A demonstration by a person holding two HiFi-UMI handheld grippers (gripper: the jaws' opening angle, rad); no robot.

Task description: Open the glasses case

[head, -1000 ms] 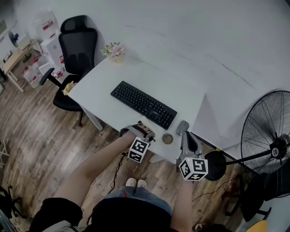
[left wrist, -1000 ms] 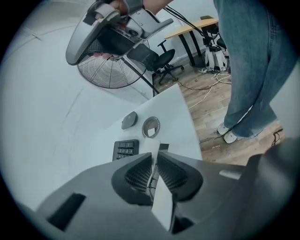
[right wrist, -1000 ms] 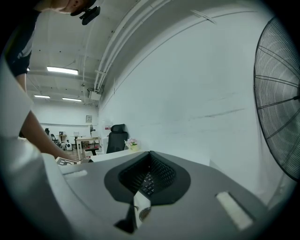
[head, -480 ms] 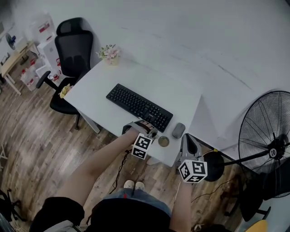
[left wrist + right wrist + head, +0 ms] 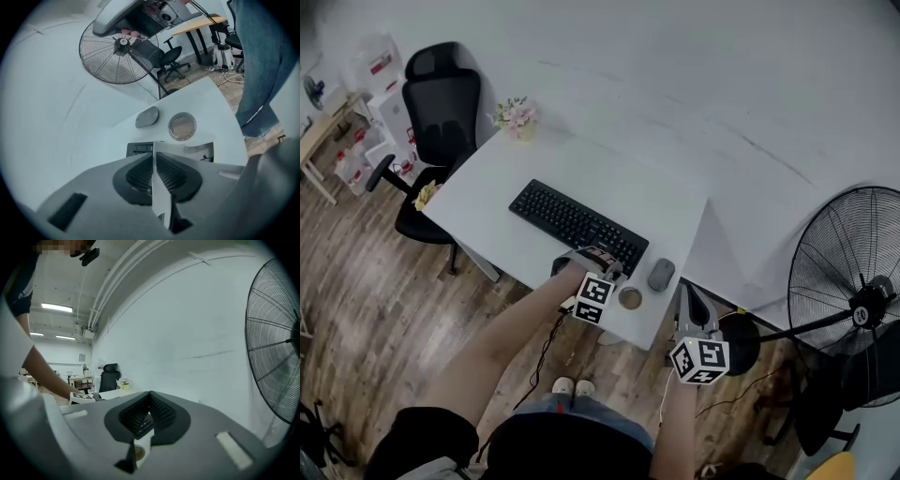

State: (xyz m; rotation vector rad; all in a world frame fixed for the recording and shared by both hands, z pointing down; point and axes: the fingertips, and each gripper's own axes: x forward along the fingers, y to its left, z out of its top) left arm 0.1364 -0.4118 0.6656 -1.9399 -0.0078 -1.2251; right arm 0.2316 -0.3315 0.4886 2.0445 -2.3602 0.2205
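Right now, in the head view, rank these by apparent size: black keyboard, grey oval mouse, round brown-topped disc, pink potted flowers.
1. black keyboard
2. pink potted flowers
3. grey oval mouse and round brown-topped disc: too alike to rank

The white glasses case lies flat near the counter edge, one thin flap standing edge-on.

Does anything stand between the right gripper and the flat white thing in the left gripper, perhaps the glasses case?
Nothing tall. Only a round disc and a mouse lie on the desk between them. The left gripper, its jaws opening, has the white thing between its pads; the right gripper hangs beside the desk's edge, empty.
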